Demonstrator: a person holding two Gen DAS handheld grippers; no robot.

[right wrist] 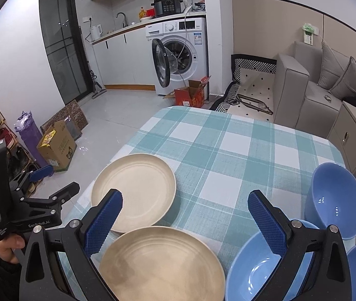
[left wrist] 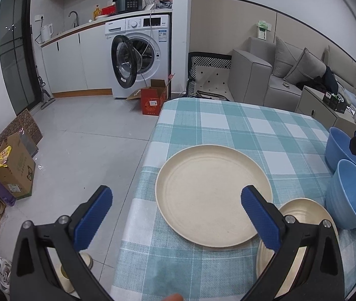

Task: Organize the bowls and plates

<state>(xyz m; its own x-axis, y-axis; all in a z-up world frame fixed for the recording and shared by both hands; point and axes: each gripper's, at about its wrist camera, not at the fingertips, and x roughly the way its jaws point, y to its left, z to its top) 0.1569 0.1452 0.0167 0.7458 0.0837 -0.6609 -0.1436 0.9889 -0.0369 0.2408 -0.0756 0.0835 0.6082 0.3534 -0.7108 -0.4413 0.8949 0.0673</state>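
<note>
since both tools hang spread and empty above the worktop (right wrist: 228, 135), the step in hand looks like the first pick, most likely stacking one plate on the other. furthest left, the left hand-held gripper (left wrist: 176, 210) hovers wide open over the worktop's near left edge, one finger out past the edge and the other above the far plate (left wrist: 210, 195). that plate lies flat near the left side, with the near plate (right wrist: 160, 263) just beside it, their rims touching or barely overlapping; i cannot tell which. the right hand-held gripper (right wrist: 185, 220) hangs open and holds nothing, above the near plate and the first blue bowl (right wrist: 253, 273). two more blue bowls (right wrist: 336, 200) sit at the right edge. to do it well, come in low at a plate's free rim, pinch only that rim, lift level, and set it centred on the other plate without nudging the bowls.
</note>
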